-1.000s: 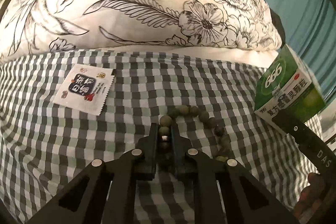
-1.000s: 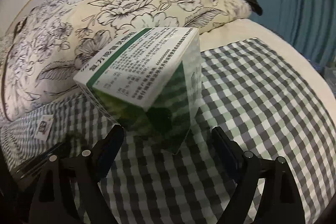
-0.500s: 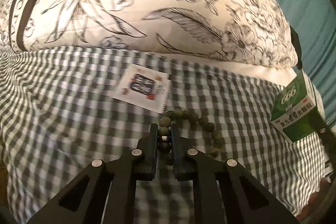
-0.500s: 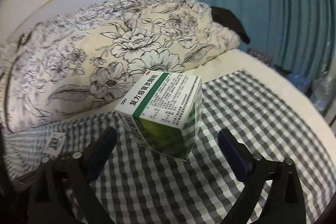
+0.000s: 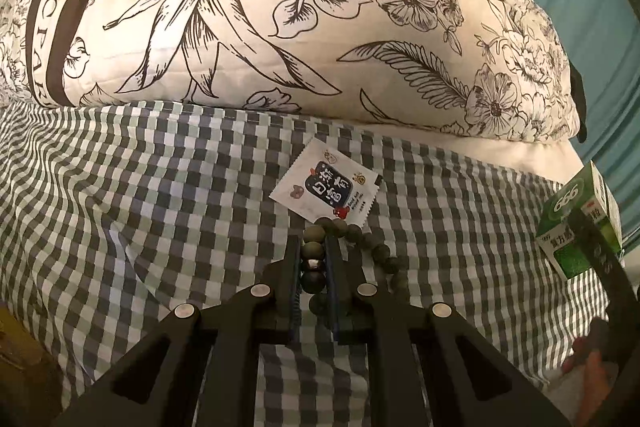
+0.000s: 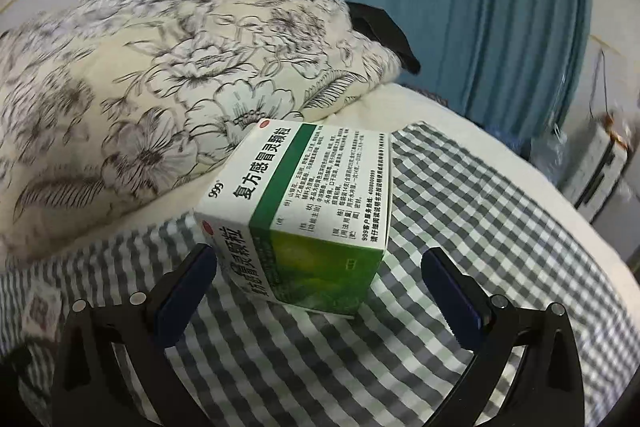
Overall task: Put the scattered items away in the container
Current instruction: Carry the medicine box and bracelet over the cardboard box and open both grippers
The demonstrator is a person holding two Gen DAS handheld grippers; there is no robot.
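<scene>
Your left gripper [image 5: 313, 259] is clenching the beads [image 5: 362, 251] just in front of the sachet [image 5: 326, 187]. Your right gripper [image 6: 318, 281] is gaping around the box [image 6: 304, 211], right of the sachet, on the checked sheet [image 6: 460, 211].

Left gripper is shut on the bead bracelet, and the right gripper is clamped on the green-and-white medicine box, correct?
Not quite. The left gripper is shut on the bead bracelet, but the right gripper is not clamped: the right wrist view shows its jaws spread wide, the right finger clear of the green-and-white medicine box, which sits between them on the checked cloth.
</scene>
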